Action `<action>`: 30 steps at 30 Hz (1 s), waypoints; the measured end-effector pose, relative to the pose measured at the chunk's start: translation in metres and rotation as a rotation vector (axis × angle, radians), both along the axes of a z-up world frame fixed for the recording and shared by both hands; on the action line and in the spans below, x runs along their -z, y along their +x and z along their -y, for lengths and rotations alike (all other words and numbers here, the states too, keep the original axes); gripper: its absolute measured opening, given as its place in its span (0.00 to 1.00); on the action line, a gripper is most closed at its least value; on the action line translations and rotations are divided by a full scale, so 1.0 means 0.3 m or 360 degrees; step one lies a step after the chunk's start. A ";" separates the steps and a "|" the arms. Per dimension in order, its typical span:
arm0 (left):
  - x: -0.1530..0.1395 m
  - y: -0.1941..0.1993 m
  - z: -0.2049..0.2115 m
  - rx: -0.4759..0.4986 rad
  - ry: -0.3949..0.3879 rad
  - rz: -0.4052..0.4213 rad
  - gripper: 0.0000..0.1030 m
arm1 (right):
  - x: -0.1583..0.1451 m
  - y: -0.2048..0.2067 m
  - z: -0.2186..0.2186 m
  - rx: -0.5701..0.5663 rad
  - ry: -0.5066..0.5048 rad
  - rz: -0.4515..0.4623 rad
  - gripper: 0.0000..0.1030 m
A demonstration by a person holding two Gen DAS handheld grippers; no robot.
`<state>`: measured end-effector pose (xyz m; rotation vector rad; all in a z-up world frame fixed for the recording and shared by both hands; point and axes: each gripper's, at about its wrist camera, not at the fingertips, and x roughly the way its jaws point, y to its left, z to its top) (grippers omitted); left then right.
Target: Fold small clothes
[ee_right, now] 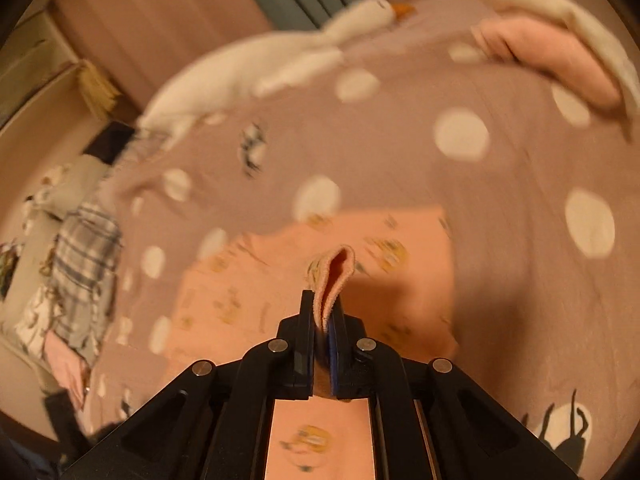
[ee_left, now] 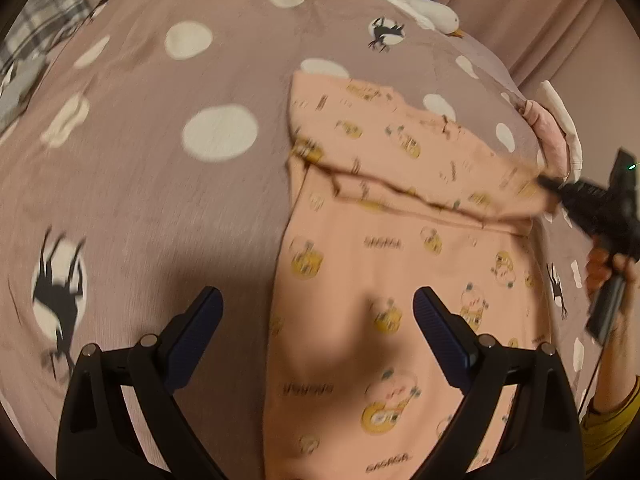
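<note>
A mauve bedspread (ee_left: 132,184) with white dots carries a peach garment (ee_left: 400,272) printed with yellow cartoon figures, its far part turned over in a fold. The garment spreads beneath and ahead of the left gripper (ee_left: 318,312), whose fingers stand apart, gripping nothing. The right gripper (ee_right: 325,312) is clamped on a doubled edge of the garment, which sticks up between its pads. Beyond the fingers lie a white goose toy (ee_right: 256,68) and a stack of folded clothes (ee_right: 560,44).

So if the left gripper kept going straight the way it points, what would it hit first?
Most likely the peach printed garment lying on the polka-dot bedspread; the left gripper hangs open above its edge, though depth is unclear.
</note>
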<state>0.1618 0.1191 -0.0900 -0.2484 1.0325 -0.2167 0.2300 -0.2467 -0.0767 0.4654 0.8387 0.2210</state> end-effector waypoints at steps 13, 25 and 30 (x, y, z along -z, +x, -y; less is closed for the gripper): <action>0.003 0.292 0.100 0.0043 -0.0035 0.0067 0.63 | 0.028 -0.067 -0.043 -0.0107 -0.0267 0.0131 0.28; 0.052 0.252 0.054 0.0067 0.0008 -0.0045 0.72 | 0.090 -0.149 0.021 -0.0100 -0.0166 -0.0011 0.30; 0.062 0.094 -0.042 0.0053 -0.0063 -0.0077 0.79 | 0.101 -0.304 0.068 -0.0131 -0.0068 -0.0026 0.43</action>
